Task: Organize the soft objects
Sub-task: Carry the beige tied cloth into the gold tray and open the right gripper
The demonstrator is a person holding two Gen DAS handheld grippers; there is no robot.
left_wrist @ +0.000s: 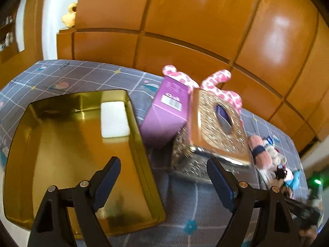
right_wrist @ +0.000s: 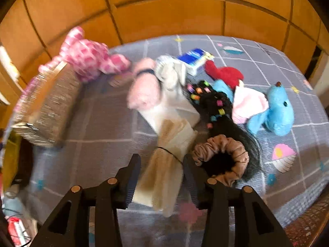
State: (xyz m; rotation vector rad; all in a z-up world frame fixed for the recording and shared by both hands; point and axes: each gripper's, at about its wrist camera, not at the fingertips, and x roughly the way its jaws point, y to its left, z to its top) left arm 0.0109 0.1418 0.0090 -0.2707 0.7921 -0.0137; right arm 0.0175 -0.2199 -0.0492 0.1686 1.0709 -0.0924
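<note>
The left gripper (left_wrist: 163,183) hangs with fingers spread and empty over the shiny gold rectangular tin (left_wrist: 78,156), presumably the collecting bin. The right gripper (right_wrist: 162,177) straddles the beige tied cloth bundle (right_wrist: 164,177) at six o'clock on the grey checked bedspread (right_wrist: 98,127), fingers released beside it, not pressing.

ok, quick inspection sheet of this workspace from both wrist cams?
Surface: grey grid-patterned bedsheet with small prints.
Job's things: blue plush toy, red plush, pink spotted plush, brown scrunchie, beige cloth bundle, pink roll.
Containers: open gold tin, nothing in it; glittery tissue box; purple carton.
Clutter: black hairpiece with coloured beads, blue-white packet.
Grippers: left gripper open over the tin's edge, nothing between; right gripper open, straddling the beige cloth bundle.
Cables: nothing seen.
Surroundings: wooden panelled wall.
</note>
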